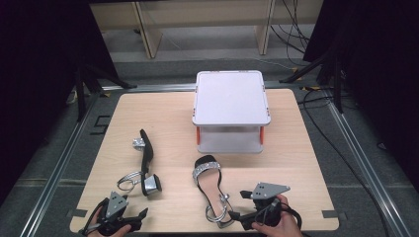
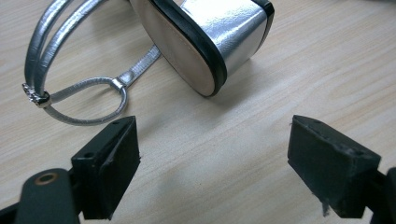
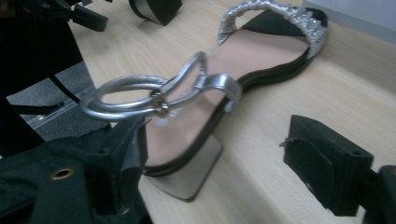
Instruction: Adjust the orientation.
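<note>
My two black jaws are standing wide apart over the pale wooden table; ahead of them, a silver block-heeled sandal is lying on its side, its strap loop just beyond my left fingertip.

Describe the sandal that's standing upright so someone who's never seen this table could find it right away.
Start at the white two-tier shelf at the back of the wooden table. In front of it stands the upright sandal, pink insole up, beside the right tongs. Unlike the other sandal, tipped on its side at the left, it shows its glittery toe band.

Bare bench lies open right of the upright sandal. The white two-tier stand blocks the far middle; the sandal on its side crowds the left front.
</note>
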`<state>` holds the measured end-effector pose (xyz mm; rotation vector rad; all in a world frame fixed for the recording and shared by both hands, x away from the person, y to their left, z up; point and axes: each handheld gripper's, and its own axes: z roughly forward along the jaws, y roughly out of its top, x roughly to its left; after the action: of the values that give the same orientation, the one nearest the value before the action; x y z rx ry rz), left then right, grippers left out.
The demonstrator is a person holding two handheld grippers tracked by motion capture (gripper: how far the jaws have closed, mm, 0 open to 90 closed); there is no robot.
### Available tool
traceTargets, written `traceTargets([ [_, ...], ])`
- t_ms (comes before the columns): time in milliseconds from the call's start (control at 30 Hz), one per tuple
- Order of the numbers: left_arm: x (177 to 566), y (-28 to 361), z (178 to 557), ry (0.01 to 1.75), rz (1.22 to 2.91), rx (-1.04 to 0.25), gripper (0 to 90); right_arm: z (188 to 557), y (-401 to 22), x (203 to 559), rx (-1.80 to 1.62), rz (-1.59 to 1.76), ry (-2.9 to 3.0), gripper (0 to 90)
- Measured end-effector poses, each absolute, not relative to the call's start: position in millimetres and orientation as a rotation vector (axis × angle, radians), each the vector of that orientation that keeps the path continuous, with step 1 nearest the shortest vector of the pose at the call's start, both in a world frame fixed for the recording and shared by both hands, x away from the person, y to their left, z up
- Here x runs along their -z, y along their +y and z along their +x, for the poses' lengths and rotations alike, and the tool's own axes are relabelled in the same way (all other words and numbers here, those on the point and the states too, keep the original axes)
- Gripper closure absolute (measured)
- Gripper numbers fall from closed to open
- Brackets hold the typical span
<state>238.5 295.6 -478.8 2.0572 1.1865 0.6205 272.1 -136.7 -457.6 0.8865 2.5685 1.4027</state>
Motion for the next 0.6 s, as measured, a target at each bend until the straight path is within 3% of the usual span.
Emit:
traceTargets([
  [67, 478.9, 295.6, 238.5, 1.185, 2.058, -0.621, 16.4, 266.4, -130.5, 457.7, -1.384, 0.896, 2.571, 15.3],
  [600, 479.6, 295.0, 238.5, 1.185, 2.048, -0.616, 16.5, 254.0, -110.4, 464.0, -1.317, 0.870, 2.597, 15.7],
])
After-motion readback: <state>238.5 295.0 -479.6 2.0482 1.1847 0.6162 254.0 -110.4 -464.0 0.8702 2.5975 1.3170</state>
